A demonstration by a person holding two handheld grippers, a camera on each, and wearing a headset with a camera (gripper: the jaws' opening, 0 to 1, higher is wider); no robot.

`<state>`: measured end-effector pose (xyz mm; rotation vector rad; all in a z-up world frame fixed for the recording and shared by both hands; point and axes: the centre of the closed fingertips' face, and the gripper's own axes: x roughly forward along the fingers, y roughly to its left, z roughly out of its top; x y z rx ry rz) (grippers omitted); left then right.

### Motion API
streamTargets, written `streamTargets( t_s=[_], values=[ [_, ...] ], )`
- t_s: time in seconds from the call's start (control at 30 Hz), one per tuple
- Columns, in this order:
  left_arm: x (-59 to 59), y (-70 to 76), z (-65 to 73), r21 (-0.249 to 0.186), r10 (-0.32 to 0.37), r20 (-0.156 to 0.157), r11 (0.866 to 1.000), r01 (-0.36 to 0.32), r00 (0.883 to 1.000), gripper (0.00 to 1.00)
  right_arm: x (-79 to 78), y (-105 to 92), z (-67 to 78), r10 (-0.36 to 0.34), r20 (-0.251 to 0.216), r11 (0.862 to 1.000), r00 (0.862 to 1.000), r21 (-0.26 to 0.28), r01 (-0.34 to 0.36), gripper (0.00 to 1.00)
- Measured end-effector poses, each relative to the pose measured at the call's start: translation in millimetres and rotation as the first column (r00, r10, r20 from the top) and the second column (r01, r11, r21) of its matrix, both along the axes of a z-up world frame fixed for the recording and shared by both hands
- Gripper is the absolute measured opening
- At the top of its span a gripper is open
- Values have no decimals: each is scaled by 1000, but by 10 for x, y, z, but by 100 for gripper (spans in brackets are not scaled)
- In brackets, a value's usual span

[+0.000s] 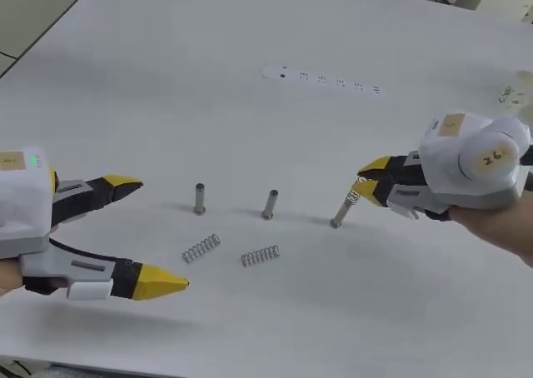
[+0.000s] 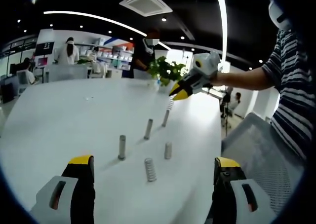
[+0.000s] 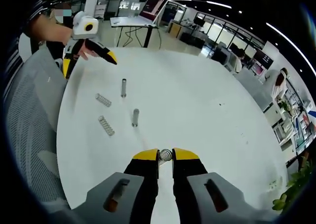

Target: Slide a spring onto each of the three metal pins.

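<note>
Three metal pins stand in a row on the white table: left pin [image 1: 200,199], middle pin [image 1: 270,204] and right pin [image 1: 339,217]. My right gripper [image 1: 367,181] is shut on a spring [image 1: 353,199] whose lower end meets the top of the right pin; the same spring [image 3: 166,155] sits pinched between its fingers. Two loose springs [image 1: 201,247] [image 1: 260,256] lie in front of the pins. My left gripper [image 1: 150,233] hovers wide open at the near left, holding nothing. From it I see the pins [image 2: 122,147] [image 2: 148,129] and loose springs [image 2: 149,169] [image 2: 168,150].
A white power strip [image 1: 325,80] lies flat on the table [image 1: 166,87] behind the pins. A person's striped sleeve [image 2: 291,86] is at the right in the left gripper view. Grey chairs and office desks stand beyond the table.
</note>
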<state>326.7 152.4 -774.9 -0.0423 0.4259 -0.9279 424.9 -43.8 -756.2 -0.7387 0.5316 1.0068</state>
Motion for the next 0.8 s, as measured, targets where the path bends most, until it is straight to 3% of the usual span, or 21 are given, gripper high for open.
streamTargets(
  t_s=[0.4,0.8],
  values=[
    [8,30,-15,5,8,-2,1000,-8,1000,97,14,-5,-108,-2,-18,1000,1000,-17,1,7],
    [6,43,-24,5,14,-9,1000,-14,1000,97,3,-25,-325,-8,-54,999,998,-43,6,7]
  ],
)
